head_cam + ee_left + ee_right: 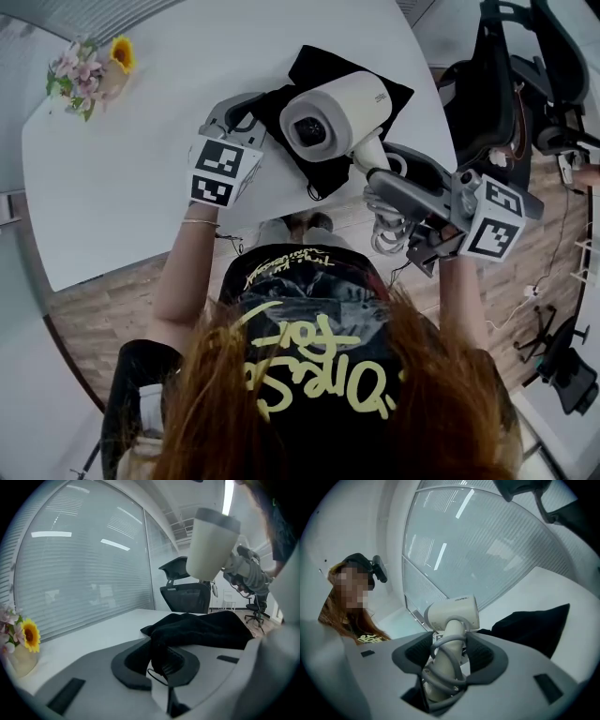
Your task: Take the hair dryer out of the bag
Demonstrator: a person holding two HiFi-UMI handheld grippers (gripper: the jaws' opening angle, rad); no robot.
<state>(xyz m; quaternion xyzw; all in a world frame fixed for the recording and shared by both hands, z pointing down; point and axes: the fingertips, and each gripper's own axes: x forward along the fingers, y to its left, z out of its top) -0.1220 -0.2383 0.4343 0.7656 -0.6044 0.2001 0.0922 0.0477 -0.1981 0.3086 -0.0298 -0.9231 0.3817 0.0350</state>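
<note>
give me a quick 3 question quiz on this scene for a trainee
1. True or false: the dryer lies inside the bag.
2. What does the left gripper hold? A bag, B dryer, C nothing.
3. Fill in: the right gripper grips the dryer by its ____.
Key: 1 false; 2 A; 3 handle.

An office: swivel chairs (185,595), blinded glass walls (84,573), white meeting table (122,187).
</note>
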